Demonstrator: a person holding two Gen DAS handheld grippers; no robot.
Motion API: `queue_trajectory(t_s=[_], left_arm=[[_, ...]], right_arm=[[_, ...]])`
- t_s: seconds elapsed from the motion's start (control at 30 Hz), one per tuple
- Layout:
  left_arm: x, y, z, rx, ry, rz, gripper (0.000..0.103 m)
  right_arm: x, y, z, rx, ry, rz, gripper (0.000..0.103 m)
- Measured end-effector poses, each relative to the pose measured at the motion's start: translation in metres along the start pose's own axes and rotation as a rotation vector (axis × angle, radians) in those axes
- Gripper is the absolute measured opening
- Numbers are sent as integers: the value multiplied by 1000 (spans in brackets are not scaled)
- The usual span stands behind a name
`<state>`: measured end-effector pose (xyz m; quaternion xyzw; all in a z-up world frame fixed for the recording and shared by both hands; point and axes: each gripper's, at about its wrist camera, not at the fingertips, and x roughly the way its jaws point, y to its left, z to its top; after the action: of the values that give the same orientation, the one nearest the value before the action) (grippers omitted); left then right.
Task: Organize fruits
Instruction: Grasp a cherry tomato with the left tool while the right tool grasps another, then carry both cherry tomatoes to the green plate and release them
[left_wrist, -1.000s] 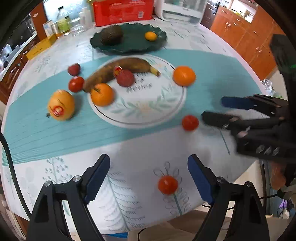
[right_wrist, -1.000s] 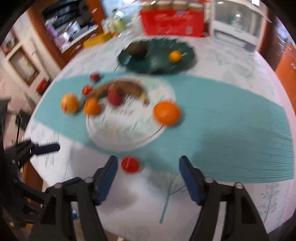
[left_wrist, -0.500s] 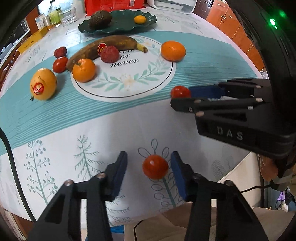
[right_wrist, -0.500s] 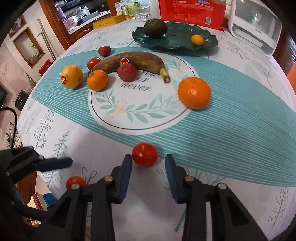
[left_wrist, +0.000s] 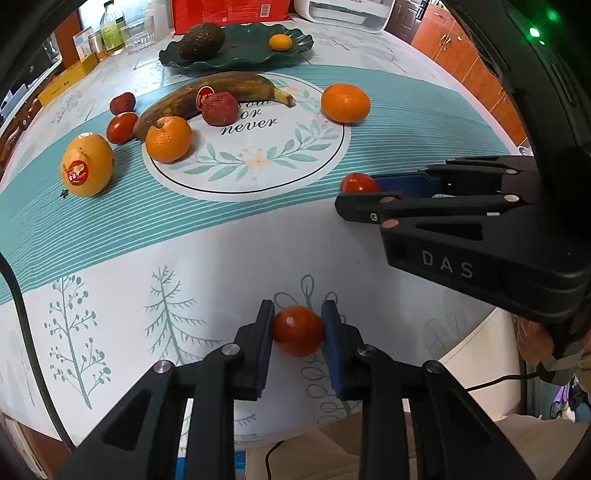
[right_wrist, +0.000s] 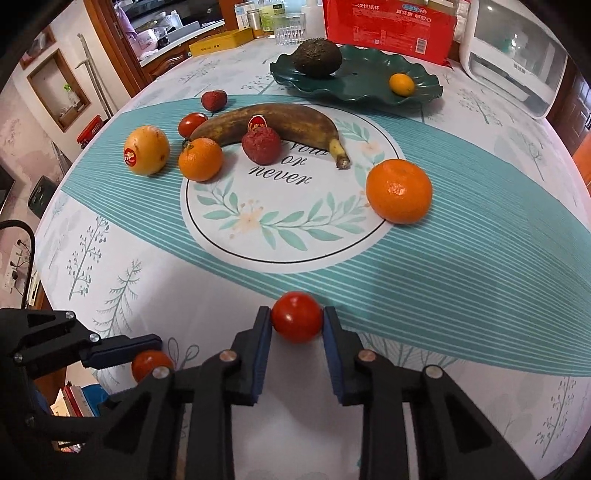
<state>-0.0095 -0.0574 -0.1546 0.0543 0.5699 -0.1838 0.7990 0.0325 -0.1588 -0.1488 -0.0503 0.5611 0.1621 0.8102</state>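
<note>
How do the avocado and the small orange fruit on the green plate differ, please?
The avocado is dark, rough-skinned and clearly larger; the small orange fruit is bright, smooth and far smaller. The avocado sits at the green plate's left end, the small orange fruit toward its right, apart. Both rest on that plate, untouched.

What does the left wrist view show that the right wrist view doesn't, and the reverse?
Only the left wrist view: the left gripper head-on, jaws shut on its tomato, and the wooden cabinets.

Only the right wrist view: the right gripper head-on, jaws shut on its own tomato, and a wall niche.

Both: banana, green plate holding the avocado.
</note>
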Motion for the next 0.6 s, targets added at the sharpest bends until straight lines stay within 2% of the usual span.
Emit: queue_trajectory(t_s=[0.33, 0.6], left_arm=[[-17, 11, 7, -26, -21, 4, 24], [-49, 21, 32, -33, -83, 13, 24]], right_arm=[[-17, 7, 3, 13, -42, -18, 27], [-44, 5, 22, 41, -109, -48, 27]])
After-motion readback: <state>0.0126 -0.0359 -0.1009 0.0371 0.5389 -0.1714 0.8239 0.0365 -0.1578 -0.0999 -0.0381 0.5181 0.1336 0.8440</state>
